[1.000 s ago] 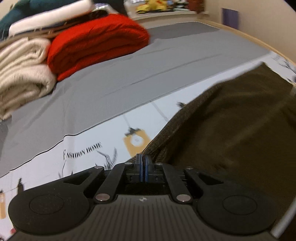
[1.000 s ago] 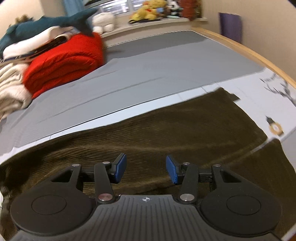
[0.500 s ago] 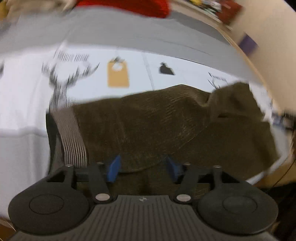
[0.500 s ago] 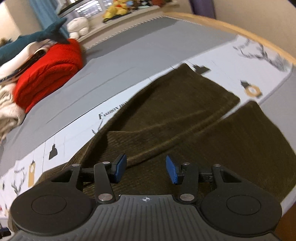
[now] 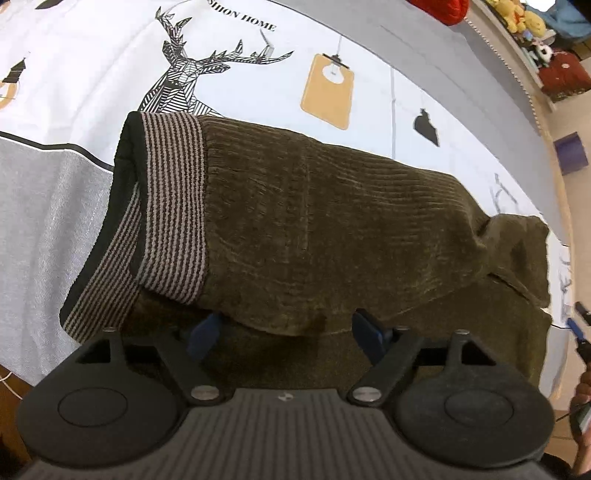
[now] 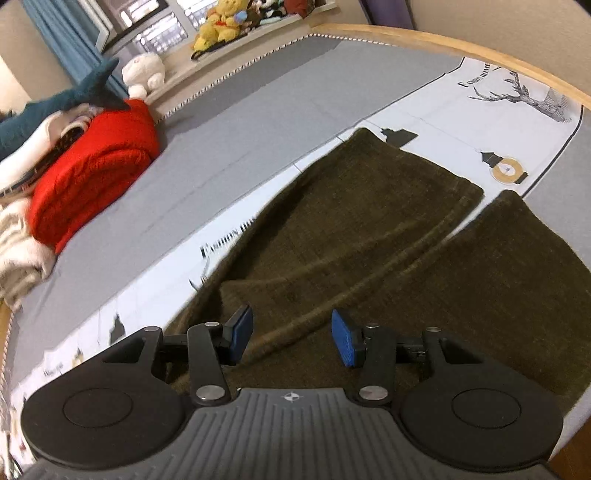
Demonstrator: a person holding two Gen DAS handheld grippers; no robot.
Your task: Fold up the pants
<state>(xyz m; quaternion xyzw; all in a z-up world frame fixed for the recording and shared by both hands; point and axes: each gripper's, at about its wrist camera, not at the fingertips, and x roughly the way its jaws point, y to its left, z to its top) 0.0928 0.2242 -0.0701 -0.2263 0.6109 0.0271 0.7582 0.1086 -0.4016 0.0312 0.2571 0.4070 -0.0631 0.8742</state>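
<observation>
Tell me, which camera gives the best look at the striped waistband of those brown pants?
The left wrist view. There the striped waistband lies in plain sight at the left end of the pants, its stripes sharp. The right wrist view shows only the two legs of the pants spread on the bed; no waistband appears.

One pair of olive corduroy pants (image 5: pixel 332 229) is lying on the printed sheet (image 5: pixel 92 74), showing one striped waistband (image 5: pixel 173 206) and, in the right wrist view, two legs (image 6: pixel 369 221). Two grippers are showing, one per view: the left gripper (image 5: pixel 288 332) and the right gripper (image 6: pixel 291 336), each presenting two blue pads, spread apart. One red folded blanket (image 6: pixel 92 177) is sitting beside one cream knit (image 6: pixel 18 258). One blue shark plush (image 6: pixel 66 99), one white plush (image 6: pixel 144 74) and one yellow plush (image 6: pixel 218 26) are showing. Two deer prints are appearing, one per view.
</observation>
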